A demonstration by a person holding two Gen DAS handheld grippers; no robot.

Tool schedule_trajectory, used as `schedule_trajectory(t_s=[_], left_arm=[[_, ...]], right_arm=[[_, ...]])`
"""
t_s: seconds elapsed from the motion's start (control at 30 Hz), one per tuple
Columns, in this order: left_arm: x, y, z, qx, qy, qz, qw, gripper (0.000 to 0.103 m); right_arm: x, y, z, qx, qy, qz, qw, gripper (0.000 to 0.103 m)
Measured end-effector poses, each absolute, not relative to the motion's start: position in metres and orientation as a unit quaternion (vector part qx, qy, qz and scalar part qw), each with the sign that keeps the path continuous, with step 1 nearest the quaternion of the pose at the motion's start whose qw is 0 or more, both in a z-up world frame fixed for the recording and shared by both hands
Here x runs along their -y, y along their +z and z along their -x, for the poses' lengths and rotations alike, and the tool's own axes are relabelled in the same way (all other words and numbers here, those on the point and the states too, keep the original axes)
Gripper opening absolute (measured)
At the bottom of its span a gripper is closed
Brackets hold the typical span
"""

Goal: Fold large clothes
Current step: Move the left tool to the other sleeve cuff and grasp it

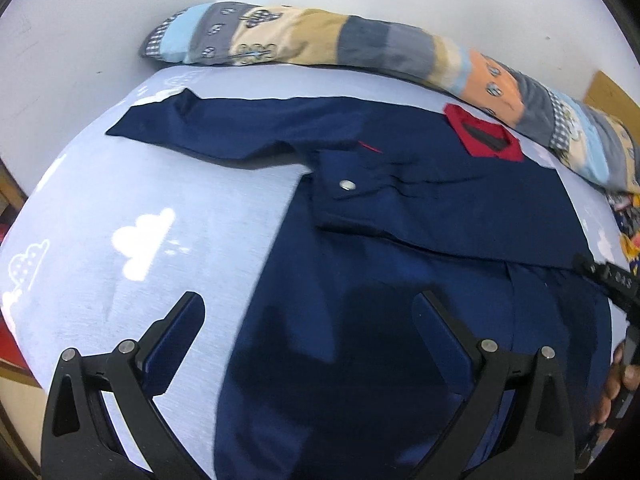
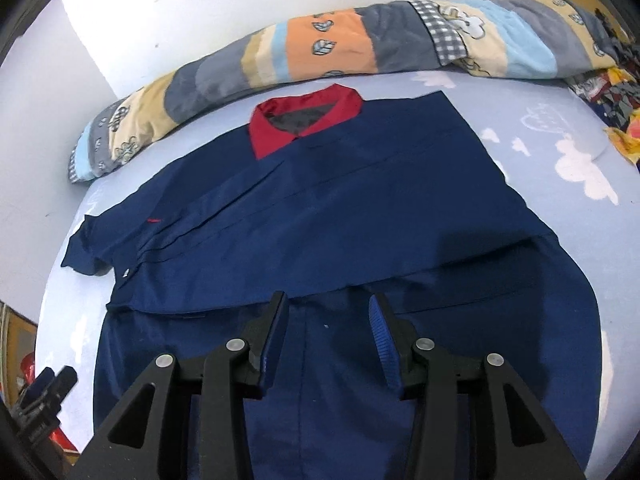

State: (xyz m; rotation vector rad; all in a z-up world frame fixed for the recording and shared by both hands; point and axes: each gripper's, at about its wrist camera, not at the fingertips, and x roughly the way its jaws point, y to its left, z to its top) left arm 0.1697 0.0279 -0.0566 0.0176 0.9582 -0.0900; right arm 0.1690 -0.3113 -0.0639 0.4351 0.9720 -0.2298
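Observation:
A navy shirt (image 1: 400, 240) with a red collar (image 1: 486, 136) lies flat on a pale blue sheet (image 1: 160, 220), collar towards the wall. One sleeve (image 1: 200, 128) stretches out sideways; the other side is folded across the chest, its snap cuff (image 1: 347, 185) on top. My left gripper (image 1: 310, 300) hovers open and wide over the shirt's lower left edge, nothing between its fingers. In the right wrist view the shirt (image 2: 340, 200) fills the middle. My right gripper (image 2: 327, 302) stands open above the lower front, just below the fold's edge, with nothing between its fingers.
A rolled patchwork quilt (image 1: 320, 40) (image 2: 320, 48) lies along the white wall behind the collar. Patterned cloth (image 2: 616, 112) is bunched at the far right. The right gripper (image 1: 616, 280) and a hand (image 1: 624, 376) show at the left view's edge; the left gripper (image 2: 48, 392) shows at lower left.

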Motion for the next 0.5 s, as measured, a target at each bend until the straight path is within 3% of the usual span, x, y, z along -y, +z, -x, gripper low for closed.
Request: schedule_trajectory(t_s=[0.23,0.5], left_arm=[[-0.067,-0.056,-0.194,-0.467,-0.023,0.042,0.883,0.103],[-0.174,-0.059,-0.243,-0.469,0.049,0.128,0.873,0.103]], right_arm=[[0.317,-0.064,-0.165,-0.465,-0.110,-0.221,0.850,0.045],[0.323,-0.059,-0.163,-0.456,-0.105,-0.237,0.851,0.045]])
